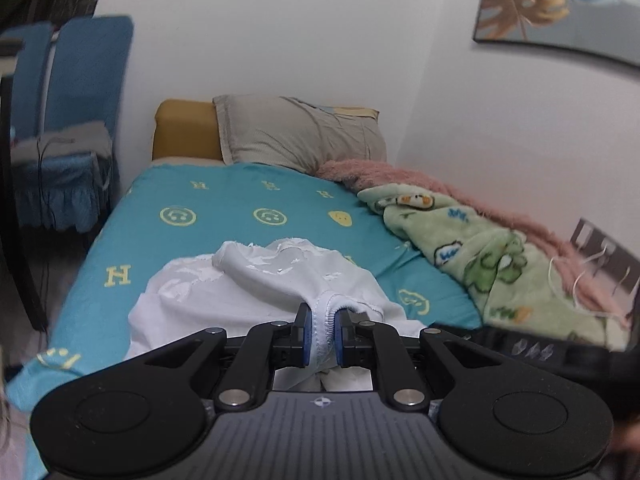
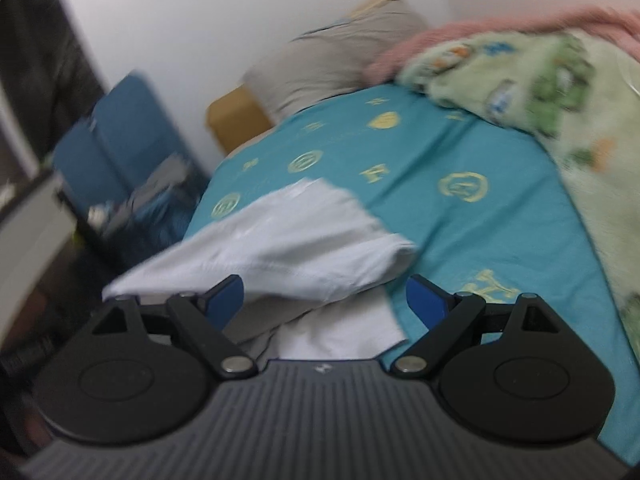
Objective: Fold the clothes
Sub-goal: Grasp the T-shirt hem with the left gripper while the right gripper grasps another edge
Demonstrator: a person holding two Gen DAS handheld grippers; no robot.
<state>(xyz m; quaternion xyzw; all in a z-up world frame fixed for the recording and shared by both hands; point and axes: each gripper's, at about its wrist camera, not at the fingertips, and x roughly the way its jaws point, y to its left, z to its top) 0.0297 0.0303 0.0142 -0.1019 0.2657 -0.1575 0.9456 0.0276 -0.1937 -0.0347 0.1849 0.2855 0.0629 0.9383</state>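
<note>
the left gripper (image 1: 320,334) is clamped on a stitched hem of the white garment (image 1: 256,292), cloth bunched between its blue pads. the right gripper (image 2: 324,300) stands wide apart, with a fold of the garment (image 2: 280,248) just ahead of its pads, unpinched. the garment looks light, soft and limp, likely to sag and slide, so hems and corners seem the best holds. it lies crumpled on the near end of the teal sheet (image 1: 224,200), well short of the pillow (image 1: 300,132)

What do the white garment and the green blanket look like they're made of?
White garment: probably thin cotton knit, matte, with a stitched hem pinched in the left hand-held gripper and shiny, flaking print patches. Green blanket: plush fleece by its fuzzy, soft-looking nap.
</note>
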